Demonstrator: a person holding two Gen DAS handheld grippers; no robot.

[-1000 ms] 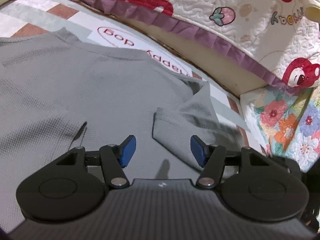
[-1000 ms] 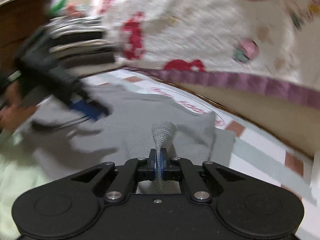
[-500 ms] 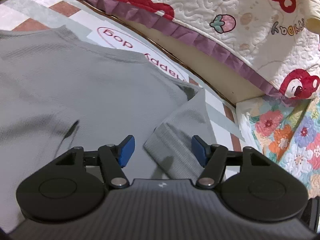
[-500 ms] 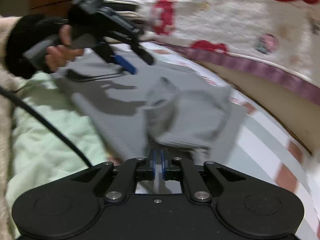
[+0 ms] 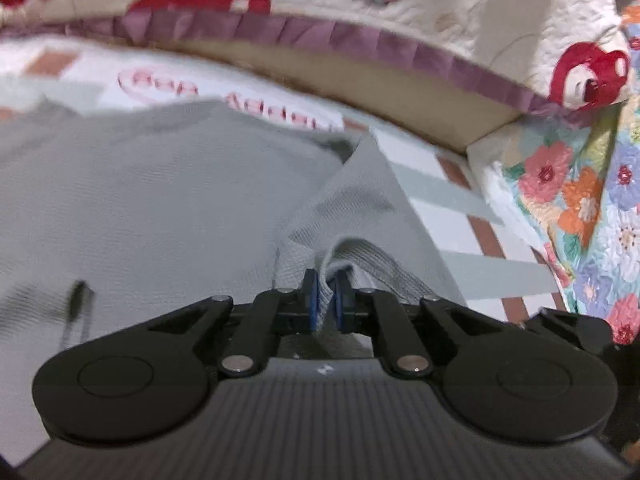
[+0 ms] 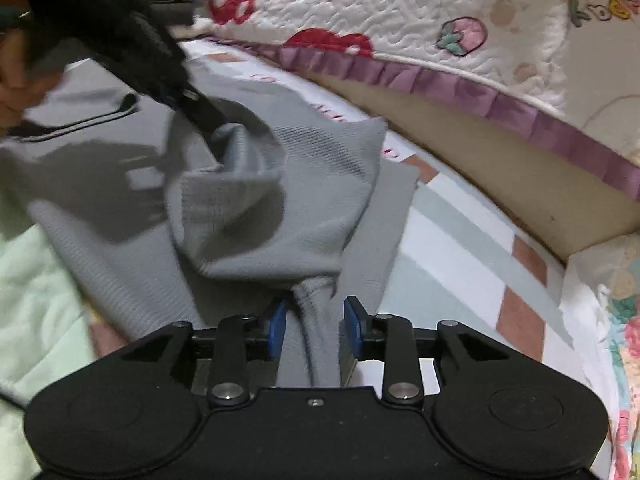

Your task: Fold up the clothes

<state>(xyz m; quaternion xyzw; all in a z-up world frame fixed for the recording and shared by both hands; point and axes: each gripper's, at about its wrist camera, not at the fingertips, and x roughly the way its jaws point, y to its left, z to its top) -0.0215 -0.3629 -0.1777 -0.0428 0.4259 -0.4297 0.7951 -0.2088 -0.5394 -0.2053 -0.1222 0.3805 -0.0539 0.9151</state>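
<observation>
My feeds show warm, even indoor light without glare. Motion blur smears the grey shirt (image 5: 160,200) in the left view. Around it in the right view, dark soft-edged shadows lie across its folds, and fisheye bending curves the edges.

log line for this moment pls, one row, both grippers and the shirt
left gripper: shut on grey shirt sleeve edge | right gripper: open, shirt fabric lying between its fingers | fold: unfinished
</observation>
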